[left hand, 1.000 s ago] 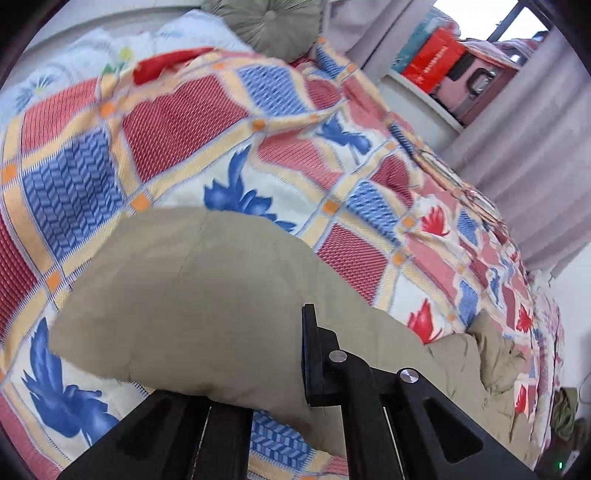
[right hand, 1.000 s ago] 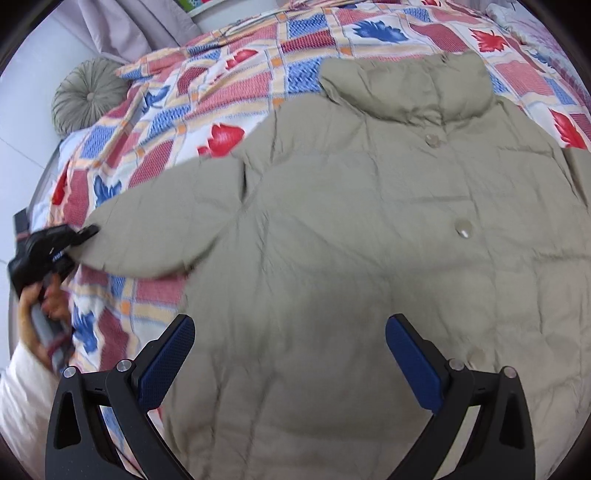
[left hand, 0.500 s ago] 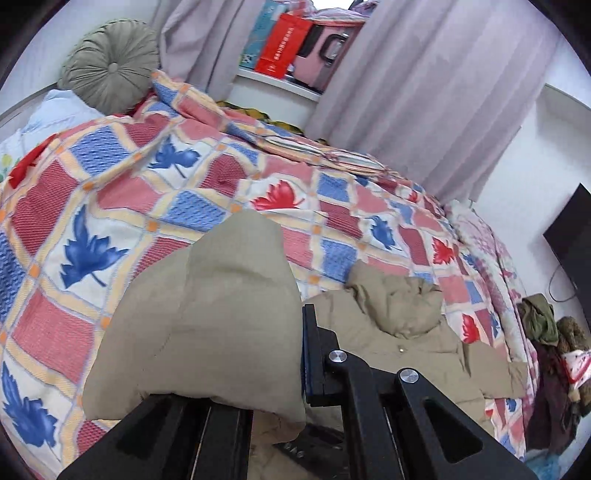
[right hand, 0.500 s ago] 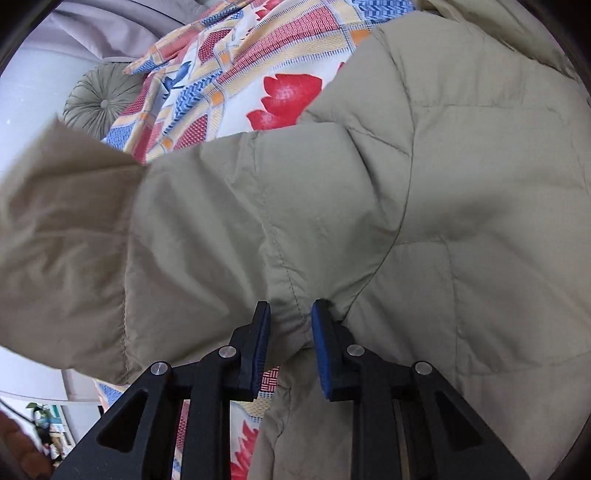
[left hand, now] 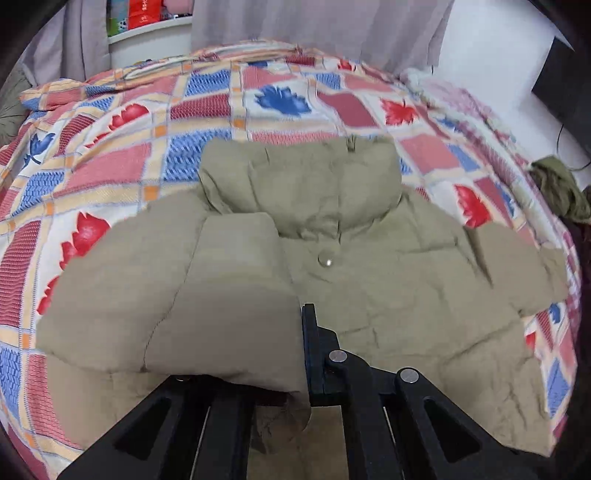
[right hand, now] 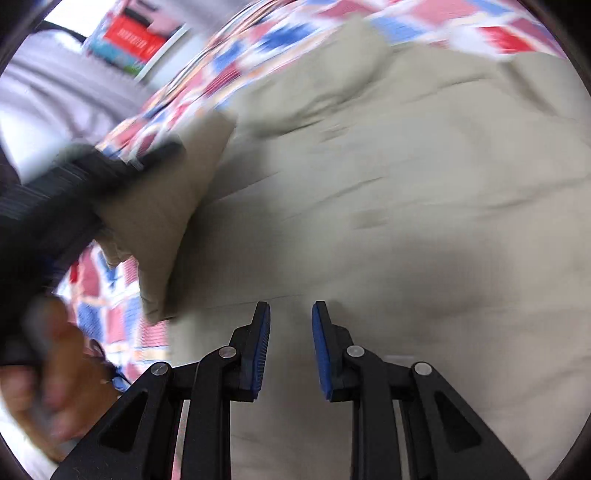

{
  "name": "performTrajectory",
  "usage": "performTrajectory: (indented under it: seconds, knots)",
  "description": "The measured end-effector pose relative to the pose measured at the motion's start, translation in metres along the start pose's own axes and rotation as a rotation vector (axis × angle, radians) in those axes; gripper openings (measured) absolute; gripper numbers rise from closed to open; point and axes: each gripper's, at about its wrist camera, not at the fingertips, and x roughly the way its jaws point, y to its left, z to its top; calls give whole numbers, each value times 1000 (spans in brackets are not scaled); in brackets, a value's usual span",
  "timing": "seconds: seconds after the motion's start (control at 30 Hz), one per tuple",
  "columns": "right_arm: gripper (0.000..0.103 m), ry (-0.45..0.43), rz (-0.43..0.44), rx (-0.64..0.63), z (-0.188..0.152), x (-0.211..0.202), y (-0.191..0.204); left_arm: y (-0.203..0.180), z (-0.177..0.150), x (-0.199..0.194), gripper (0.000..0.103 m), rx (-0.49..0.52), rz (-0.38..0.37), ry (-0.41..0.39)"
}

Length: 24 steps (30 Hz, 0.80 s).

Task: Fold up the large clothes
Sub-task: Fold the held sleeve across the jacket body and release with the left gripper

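A khaki puffer jacket [left hand: 388, 280] lies front up on the patterned bedspread [left hand: 122, 162], collar at the far side. My left gripper [left hand: 295, 343] is shut on the jacket's left sleeve [left hand: 221, 295], which drapes over the left finger and lies across the jacket's chest. In the right wrist view the jacket [right hand: 406, 184] fills the frame. My right gripper [right hand: 290, 328] hovers just over it, jaws a little apart with nothing between them. The left gripper and the held sleeve [right hand: 166, 206] show at the left there.
Grey curtains [left hand: 314, 26] and a windowsill with boxes [left hand: 144, 18] stand behind the bed. Dark clothes [left hand: 557, 192] lie off the bed's right side. A dark screen [left hand: 565, 77] is on the right wall. A hand [right hand: 48, 376] holds the left gripper.
The left gripper has carried the sleeve from the bedspread over onto the jacket's chest. The right gripper was shut on the jacket near the armpit and has now let go, jaws slightly apart.
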Motion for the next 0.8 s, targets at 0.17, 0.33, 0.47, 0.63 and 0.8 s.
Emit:
performTrajectory:
  seconds: [0.17, 0.33, 0.47, 0.63, 0.8]
  knots:
    - [26, 4, -49, 36, 2, -12, -33, -14, -33, 38, 7, 77, 106, 56]
    - [26, 37, -44, 44, 10, -15, -57, -13, -38, 20, 30, 90, 89, 54]
    - [26, 56, -43, 16, 10, -17, -69, -1, -36, -19, 91, 51, 94, -59]
    - [44, 44, -38, -42, 13, -26, -56, 26, -38, -56, 91, 34, 102, -75]
    - [72, -17, -53, -232, 22, -30, -6, 117, -45, -84, 91, -181, 112, -87]
